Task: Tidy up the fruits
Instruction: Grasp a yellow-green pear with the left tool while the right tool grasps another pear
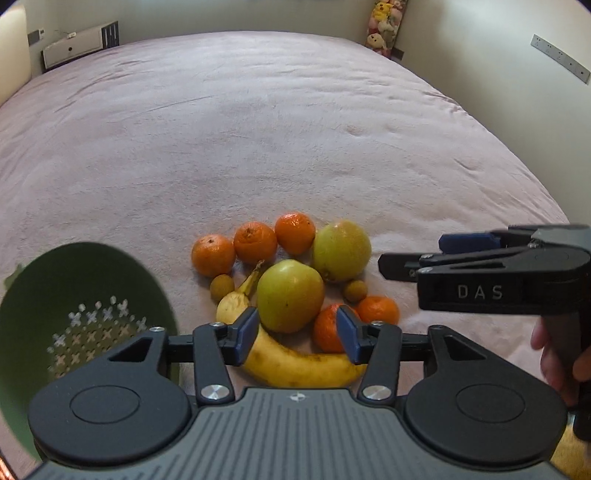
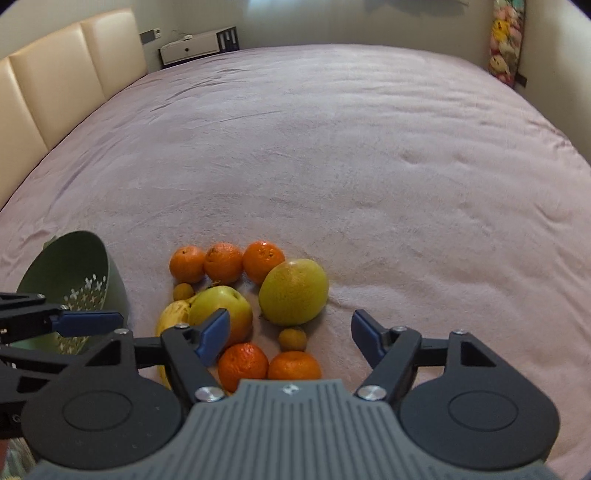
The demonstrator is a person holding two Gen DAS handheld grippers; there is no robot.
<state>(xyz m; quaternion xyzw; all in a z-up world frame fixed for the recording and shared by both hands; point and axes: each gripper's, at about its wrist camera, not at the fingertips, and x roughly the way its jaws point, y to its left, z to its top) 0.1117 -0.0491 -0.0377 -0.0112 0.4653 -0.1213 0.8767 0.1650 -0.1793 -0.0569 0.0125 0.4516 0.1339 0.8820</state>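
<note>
A pile of fruit lies on the pink blanket: three mandarins in a back row [image 1: 255, 242], two more at the front [image 2: 243, 363], a green apple [image 1: 290, 295], a larger yellow-green fruit [image 1: 341, 249], a banana [image 1: 299, 363] and two small brown fruits [image 1: 222, 286]. My left gripper [image 1: 298, 328] hovers open above the apple and banana, its pads touching nothing. My right gripper [image 2: 290, 332] stands open over the front mandarins and the right-hand small brown fruit [image 2: 292, 339], also touching nothing. A green colander [image 1: 74, 295] lies tilted on its side, left of the pile.
The right gripper [image 1: 413, 254] juts in from the right, held by a hand [image 1: 554, 354]. One finger [image 2: 88, 322] of the left gripper shows in front of the colander [image 2: 74, 273]. Padded headboard [image 2: 55, 74] at left, white box [image 1: 74, 46] and plush toys [image 1: 384, 26] beyond the bed.
</note>
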